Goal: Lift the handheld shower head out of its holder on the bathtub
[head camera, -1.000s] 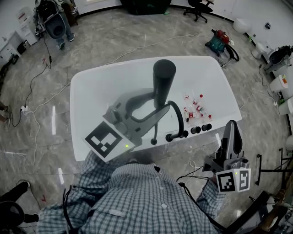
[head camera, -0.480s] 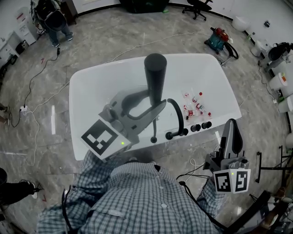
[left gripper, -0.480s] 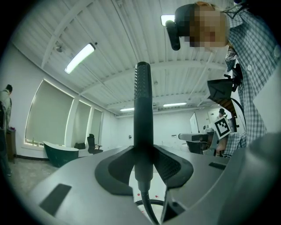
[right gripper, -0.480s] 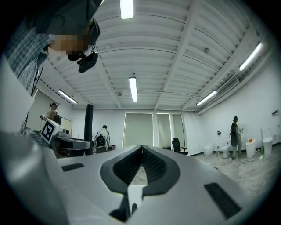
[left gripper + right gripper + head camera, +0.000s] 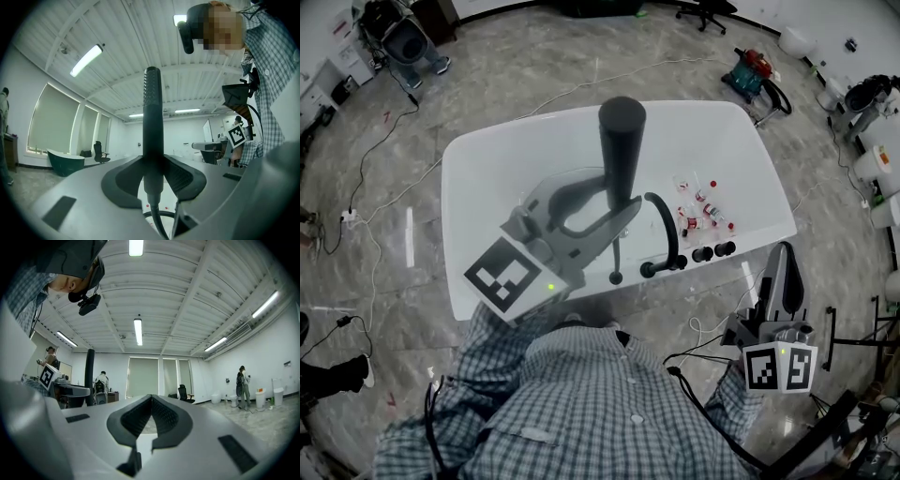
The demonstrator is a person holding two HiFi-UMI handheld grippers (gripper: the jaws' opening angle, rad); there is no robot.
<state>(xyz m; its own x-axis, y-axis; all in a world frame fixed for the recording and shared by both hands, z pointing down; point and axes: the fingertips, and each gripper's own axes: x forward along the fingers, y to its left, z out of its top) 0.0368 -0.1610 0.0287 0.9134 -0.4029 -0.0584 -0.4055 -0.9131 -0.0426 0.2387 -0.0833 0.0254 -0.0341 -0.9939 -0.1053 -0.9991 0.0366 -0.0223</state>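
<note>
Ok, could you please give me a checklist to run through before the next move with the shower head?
1. Left gripper shut firmly on the shower head: ok.
2. Shower head held upright, raised above the bathtub: ok.
3. Hose hangs down apart from the faucet: ok.
4. Slack left in the hose for moving further: cannot tell.
5. Right gripper shut, empty, and off to the side of the tub: ok.
</note>
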